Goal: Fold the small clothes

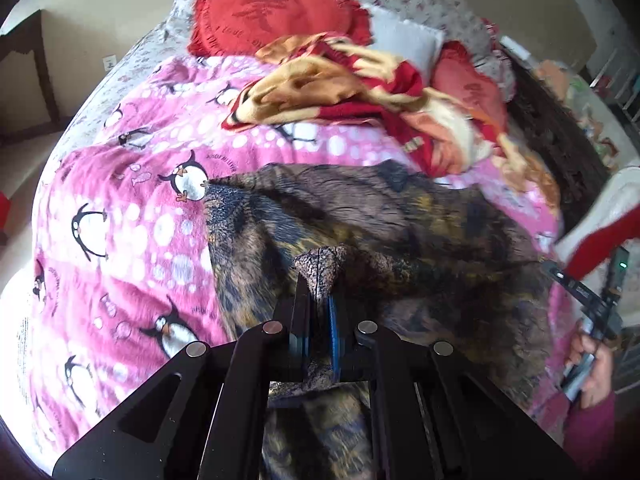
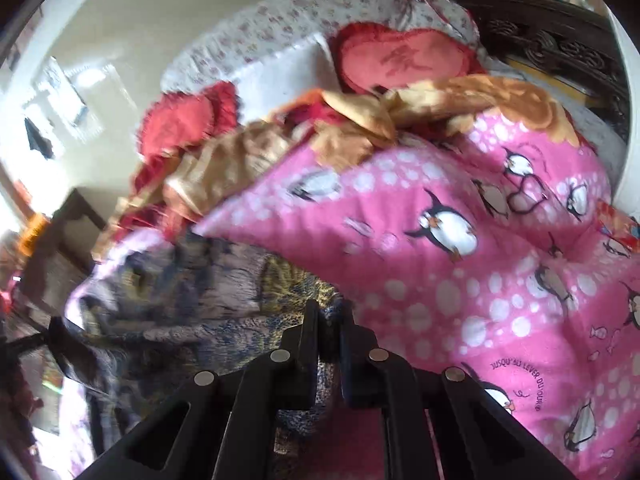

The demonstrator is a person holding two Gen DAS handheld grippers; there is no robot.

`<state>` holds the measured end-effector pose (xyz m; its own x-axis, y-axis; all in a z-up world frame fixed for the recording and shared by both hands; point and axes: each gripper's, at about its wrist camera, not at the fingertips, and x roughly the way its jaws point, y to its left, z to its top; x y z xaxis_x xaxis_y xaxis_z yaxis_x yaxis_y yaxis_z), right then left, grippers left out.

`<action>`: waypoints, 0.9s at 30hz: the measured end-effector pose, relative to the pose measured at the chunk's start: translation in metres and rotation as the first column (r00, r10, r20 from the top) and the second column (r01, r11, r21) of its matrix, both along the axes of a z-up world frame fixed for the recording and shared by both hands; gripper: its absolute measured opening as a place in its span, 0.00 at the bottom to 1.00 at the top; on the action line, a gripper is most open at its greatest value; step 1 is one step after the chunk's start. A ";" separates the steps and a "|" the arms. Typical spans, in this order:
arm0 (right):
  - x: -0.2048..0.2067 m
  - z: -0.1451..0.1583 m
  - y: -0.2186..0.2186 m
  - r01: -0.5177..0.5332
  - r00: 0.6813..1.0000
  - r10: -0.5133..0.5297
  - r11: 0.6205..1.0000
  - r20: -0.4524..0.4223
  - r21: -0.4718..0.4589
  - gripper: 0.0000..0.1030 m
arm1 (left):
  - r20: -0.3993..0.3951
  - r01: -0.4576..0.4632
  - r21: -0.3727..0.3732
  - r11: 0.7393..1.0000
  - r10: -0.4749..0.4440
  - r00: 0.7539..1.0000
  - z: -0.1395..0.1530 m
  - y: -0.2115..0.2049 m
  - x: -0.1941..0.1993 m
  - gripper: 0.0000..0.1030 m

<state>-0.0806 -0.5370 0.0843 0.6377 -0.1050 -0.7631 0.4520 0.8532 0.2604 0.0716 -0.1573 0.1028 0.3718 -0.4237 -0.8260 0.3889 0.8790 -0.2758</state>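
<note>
A dark brown, blue and mustard patterned garment (image 1: pixel 360 220) lies spread on the pink penguin blanket (image 1: pixel 120 220). My left gripper (image 1: pixel 318 280) is shut on a corner of this garment, which pokes up between the fingers. My right gripper (image 2: pixel 329 320) is shut on another edge of the same garment (image 2: pixel 180 300), held low over the blanket (image 2: pixel 460 260). In the left wrist view the right gripper (image 1: pixel 600 300) and the hand holding it show at the far right edge.
A crumpled red and tan blanket (image 1: pixel 360 92) lies beyond the garment. Red frilled cushions (image 1: pixel 272 8) and a grey pillow (image 1: pixel 404 40) sit near the head of the bed. A dark carved headboard (image 2: pixel 552 48) stands behind. A dark chair (image 1: pixel 28 68) stands at the left.
</note>
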 end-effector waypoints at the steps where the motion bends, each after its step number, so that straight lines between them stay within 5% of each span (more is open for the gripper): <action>1: 0.001 -0.005 -0.001 0.016 1.000 -0.016 1.000 -0.010 0.000 0.07 | -0.028 -0.015 -0.004 1.000 0.015 0.999 -0.011 -0.003 0.008 0.06; 4: -0.014 -0.007 -0.017 0.106 0.994 -0.109 0.987 0.020 0.119 0.14 | -0.051 -0.061 -0.028 0.998 0.060 0.997 -0.023 0.002 0.023 0.11; 6: -0.033 0.003 -0.016 0.136 0.990 -0.142 0.980 0.028 0.148 0.39 | -0.060 -0.077 -0.060 0.995 0.073 0.996 -0.020 0.012 0.025 0.14; 8: -0.041 0.008 -0.001 0.061 0.997 -0.068 0.982 0.033 0.180 0.50 | -0.018 -0.054 -0.068 0.996 0.053 0.998 -0.011 0.018 0.020 0.22; 12: -0.055 -0.008 0.048 -0.081 0.995 0.091 0.978 -0.041 0.193 0.46 | 0.065 -0.022 0.002 1.000 0.022 0.998 -0.002 0.015 0.005 0.28; 13: -0.057 -0.016 0.055 -0.088 0.992 0.103 0.978 -0.070 0.190 0.37 | 0.068 -0.012 0.010 1.000 0.012 0.998 -0.002 0.013 0.001 0.28; 14: -0.059 -0.022 0.060 -0.103 0.988 0.121 0.978 -0.091 0.183 0.12 | 0.071 0.000 0.019 1.000 -0.001 0.997 -0.003 0.011 -0.002 0.28; 16: -0.072 -0.024 0.065 -0.111 0.989 0.124 0.983 -0.082 0.148 0.08 | 0.083 0.022 0.049 0.999 -0.026 0.996 -0.007 0.005 -0.008 0.28; 18: -0.087 -0.020 0.061 -0.085 0.994 0.094 0.983 -0.047 0.160 0.06 | 0.077 0.036 0.074 0.997 -0.042 0.996 -0.016 0.001 -0.012 0.28; 23: -0.100 -0.038 0.035 0.025 0.989 -0.008 0.993 -0.147 0.118 0.03 | 0.016 0.008 0.081 0.997 -0.009 1.000 -0.038 0.002 -0.010 0.28; 26: -0.115 -0.012 0.017 0.066 0.998 -0.065 0.983 -0.014 0.171 0.05 | 0.022 0.011 0.065 0.998 -0.013 1.000 -0.034 0.007 -0.013 0.28; 27: -0.111 0.000 0.014 0.055 0.998 -0.060 0.985 0.027 0.163 0.15 | 0.027 0.007 0.063 0.998 -0.008 1.000 -0.031 0.008 -0.014 0.28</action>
<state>-0.1917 -0.5227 0.0840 0.6581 -0.0193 -0.7527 0.4887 0.7714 0.4076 0.0580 -0.1497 0.0714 0.3918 -0.3739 -0.8407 0.4023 0.8914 -0.2089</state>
